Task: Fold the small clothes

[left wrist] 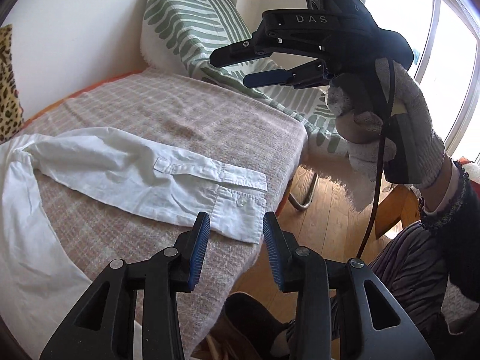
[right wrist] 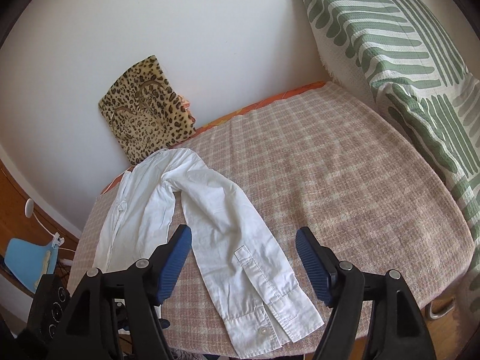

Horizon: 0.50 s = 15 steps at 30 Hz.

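Still unfolded: white shirt (right wrist: 156, 210) flat on checked blanket (right wrist: 345, 180), sleeve cuff (left wrist: 240, 207) at the near edge. Left gripper (left wrist: 235, 240) and right gripper (left wrist: 237, 69) both open, empty. Could drag the cuff off through a shallow pinch

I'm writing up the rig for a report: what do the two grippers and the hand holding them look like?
Both the left gripper and right gripper are black linkage frames with silver pivot bolts and ribbed blue finger pads. The right one carries white "DAS" lettering and a dark cable. The right hand wears a grey-white knit glove, with a dark sleeve behind.
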Motion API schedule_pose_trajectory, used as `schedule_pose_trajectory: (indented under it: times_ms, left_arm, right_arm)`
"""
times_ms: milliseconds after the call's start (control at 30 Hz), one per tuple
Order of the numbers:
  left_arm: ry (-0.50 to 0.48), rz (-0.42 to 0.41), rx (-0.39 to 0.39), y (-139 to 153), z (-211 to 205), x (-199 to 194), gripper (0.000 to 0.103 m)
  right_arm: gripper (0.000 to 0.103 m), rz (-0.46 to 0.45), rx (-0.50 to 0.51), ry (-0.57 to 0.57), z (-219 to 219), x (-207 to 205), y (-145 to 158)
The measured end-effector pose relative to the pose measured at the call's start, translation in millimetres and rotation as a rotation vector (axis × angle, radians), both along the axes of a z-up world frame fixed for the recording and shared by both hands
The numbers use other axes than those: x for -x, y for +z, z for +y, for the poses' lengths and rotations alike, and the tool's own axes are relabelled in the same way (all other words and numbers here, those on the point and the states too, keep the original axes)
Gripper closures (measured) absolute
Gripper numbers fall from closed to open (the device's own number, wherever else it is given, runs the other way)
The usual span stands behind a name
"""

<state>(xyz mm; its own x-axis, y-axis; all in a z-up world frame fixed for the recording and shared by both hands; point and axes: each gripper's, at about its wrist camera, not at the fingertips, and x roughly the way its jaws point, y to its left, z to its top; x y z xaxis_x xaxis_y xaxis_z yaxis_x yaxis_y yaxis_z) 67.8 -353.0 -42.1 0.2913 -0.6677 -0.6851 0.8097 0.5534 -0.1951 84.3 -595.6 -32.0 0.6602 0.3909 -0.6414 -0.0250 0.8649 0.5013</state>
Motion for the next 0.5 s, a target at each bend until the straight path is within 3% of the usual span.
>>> schedule_pose_trajectory:
  times_ms: [67, 200, 333, 500]
  left_arm:
    - [-0.017, -0.004, -0.037, -4, -24, 2, 0.050]
    - [-0.059, -0.040, -0.098, -8, -70, 5, 0.050]
    - [-0.036, -0.032, -0.136, -19, -101, -6, 0.049]
    - [-0.029, -0.035, -0.237, -40, -126, -17, 0.049]
  right_arm:
    - [0.028, 0.003, 0.006, -0.035, -14, 4, -2]
    - [0.028, -0.008, -0.008, -0.096, -40, 11, -1]
    - [0.028, -0.023, -0.037, -0.171, -67, 16, 4]
    - [0.027, -0.028, -0.077, -0.226, -87, 17, 1]
